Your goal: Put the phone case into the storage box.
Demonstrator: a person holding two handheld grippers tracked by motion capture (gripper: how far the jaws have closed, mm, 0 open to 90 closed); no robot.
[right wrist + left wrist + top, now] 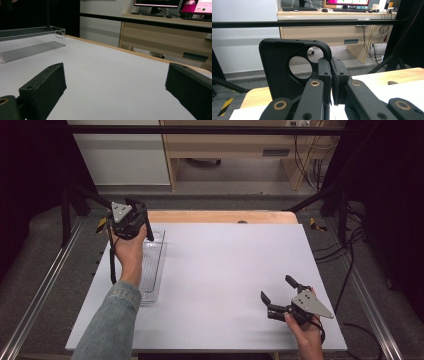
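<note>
Matt black plastic phone case [279,70]; clear glossy plastic tray [152,265]; smooth matt white table [225,270], wooden edge

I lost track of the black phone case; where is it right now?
The black phone case is clamped upright in the left hand-held gripper, raised over the far end of the clear tray at the table's left side in the high view.

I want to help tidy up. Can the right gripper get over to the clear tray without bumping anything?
Probably yes. The right gripper rests open near the table's right front corner, and bare white tabletop lies between it and the clear tray. The left gripper, holding a black phone case, hovers over its far end.
</note>
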